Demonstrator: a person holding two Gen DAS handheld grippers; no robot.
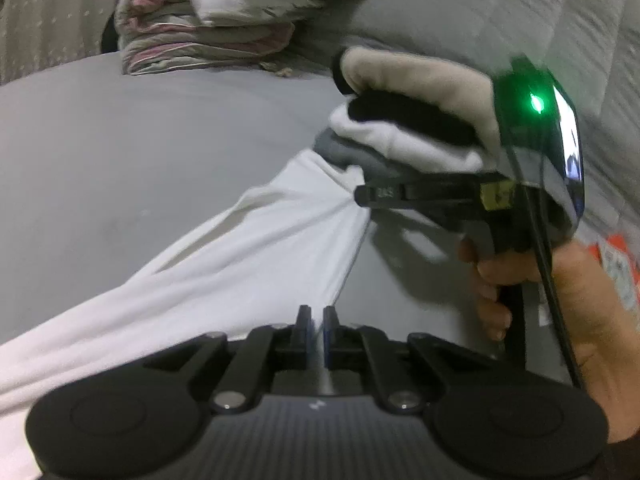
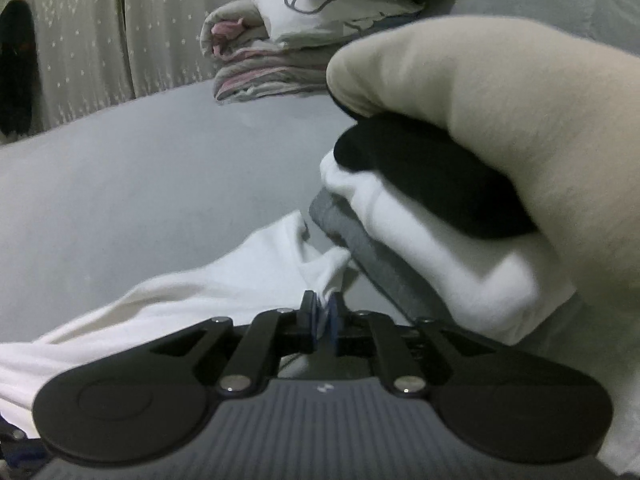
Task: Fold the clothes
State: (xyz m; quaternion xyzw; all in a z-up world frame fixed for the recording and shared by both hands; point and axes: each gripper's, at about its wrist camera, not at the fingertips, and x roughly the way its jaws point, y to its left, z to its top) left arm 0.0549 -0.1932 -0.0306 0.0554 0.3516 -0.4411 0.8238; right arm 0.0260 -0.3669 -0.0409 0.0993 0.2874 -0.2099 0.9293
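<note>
Both tongs are pinched down on the same white garment point(image 1: 240, 248), which is stretched taut between them low over the grey bed point(image 1: 120, 140). The left tongs point(image 1: 318, 320) have their jaws nearly together on one edge; the right tongs point(image 2: 323, 312) are clamped on a bunched bit of white cloth right at the tips.

To do this bit well, I'd say keep both grips at the same height and the tension even, so the edge stays straight and lands without a wrinkle (a sagging middle is what usually wrecks a fold). Also watch the stack of folded clothes point(image 2: 460, 168) sitting just beside the right grip; it looks easy to knock.

The left view shows the whole right tool from the side, with the person's hand point(image 1: 560, 292) around its handle and the cloth fanning out from its tips. The right view misses all that, but shows the stack's layers up close: beige, black, white, grey. Folded bedding point(image 2: 280, 52) sits further back in both.
</note>
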